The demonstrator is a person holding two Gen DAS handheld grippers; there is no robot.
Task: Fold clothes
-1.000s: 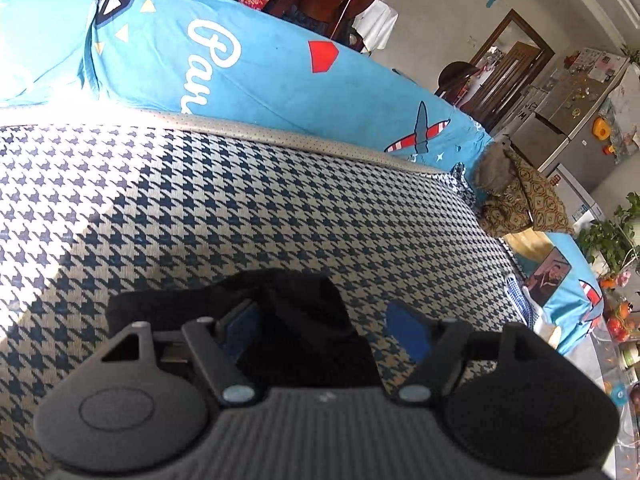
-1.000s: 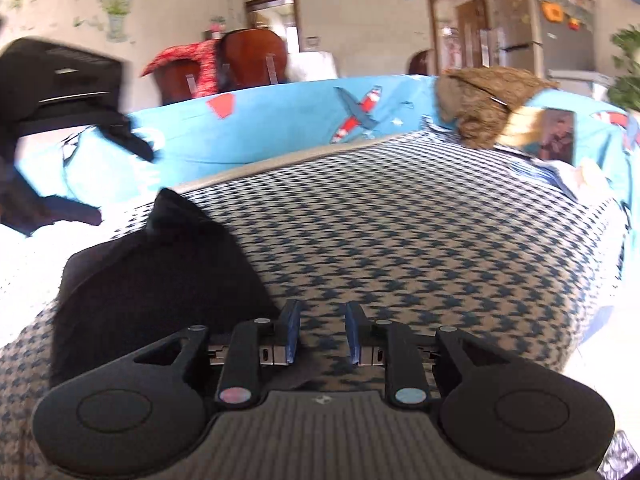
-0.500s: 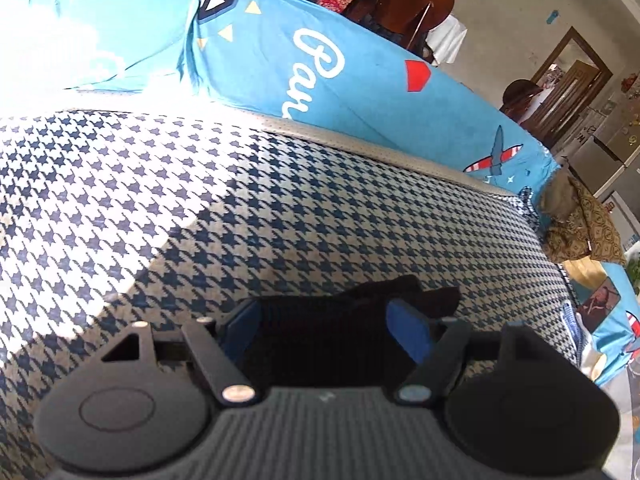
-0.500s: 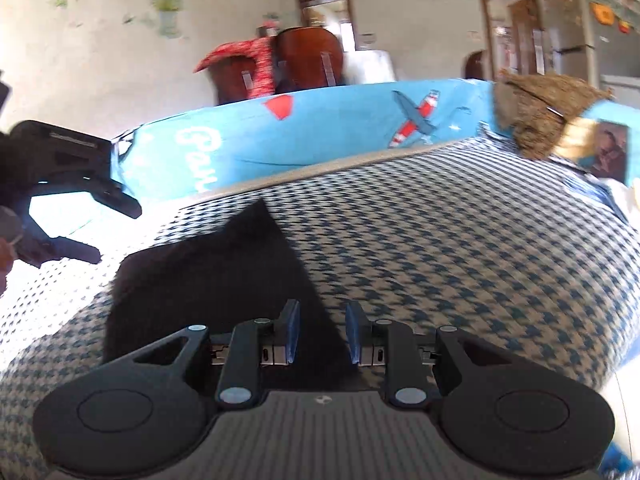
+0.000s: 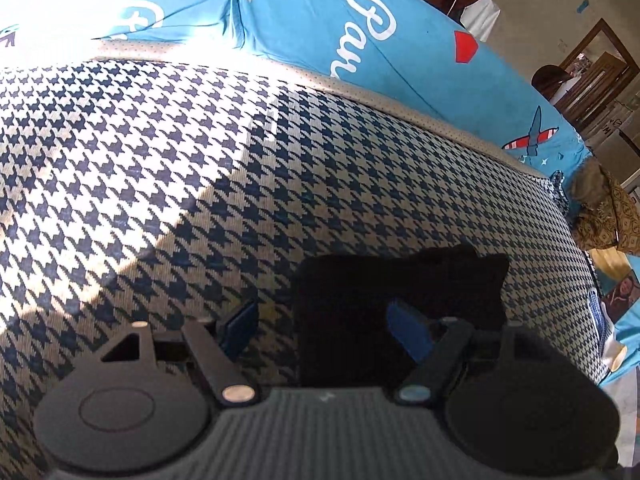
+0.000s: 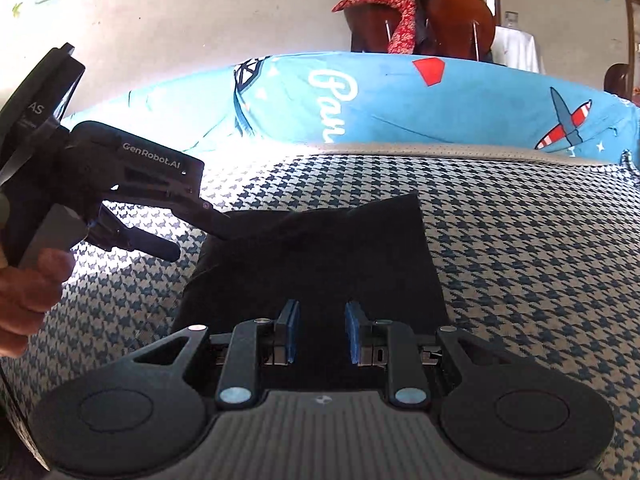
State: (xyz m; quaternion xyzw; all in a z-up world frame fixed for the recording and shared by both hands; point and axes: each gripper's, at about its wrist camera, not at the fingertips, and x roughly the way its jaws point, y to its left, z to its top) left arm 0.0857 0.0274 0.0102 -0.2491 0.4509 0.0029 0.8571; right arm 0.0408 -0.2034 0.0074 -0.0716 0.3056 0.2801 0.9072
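Both grippers, left (image 5: pixel 322 330) and right (image 6: pixel 320 332), hover spread and empty over the black cloth (image 6: pixel 316 256) lying flat on the checked cushion (image 6: pixel 540 264); it looks light, limp and thin, best pinched at a near corner or edge.

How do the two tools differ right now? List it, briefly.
The left tool is spread wide; the right tool shows a narrower gap. The left tool straddles the edge of the black garment, one finger over the houndstooth cover; the right tool's fingers both sit over the garment. Both are open, gripping nothing.
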